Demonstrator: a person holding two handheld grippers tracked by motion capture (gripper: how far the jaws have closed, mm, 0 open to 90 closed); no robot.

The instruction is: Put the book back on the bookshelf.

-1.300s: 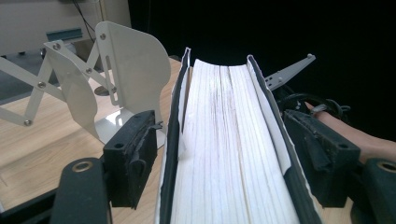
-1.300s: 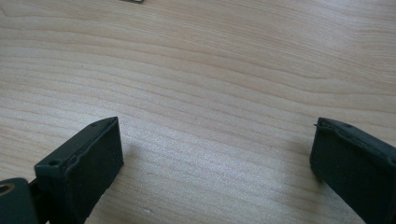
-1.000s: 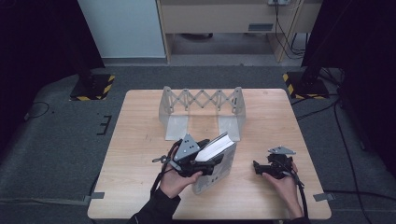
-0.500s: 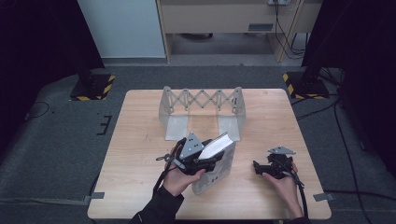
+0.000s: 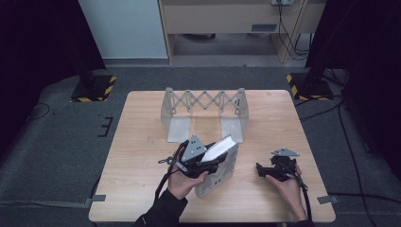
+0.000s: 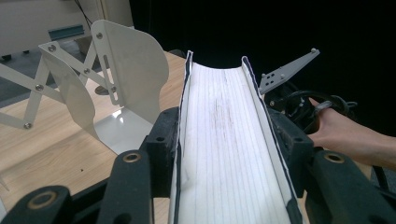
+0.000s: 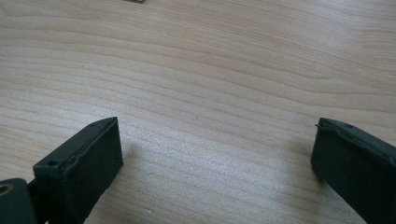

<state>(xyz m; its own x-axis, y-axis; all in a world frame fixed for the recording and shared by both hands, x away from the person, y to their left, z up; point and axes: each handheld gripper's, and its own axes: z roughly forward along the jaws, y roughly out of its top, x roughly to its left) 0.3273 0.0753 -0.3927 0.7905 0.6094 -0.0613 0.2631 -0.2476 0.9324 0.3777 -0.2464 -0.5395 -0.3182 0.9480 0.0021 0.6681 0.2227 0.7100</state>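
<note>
We clamp a book in the left gripper

The book, page edges up, sits pinched between our just-closed jaws over the table's near edge, before the expanding metal bookend rack. Our right gripper rests with its jaws spread wide.
</note>
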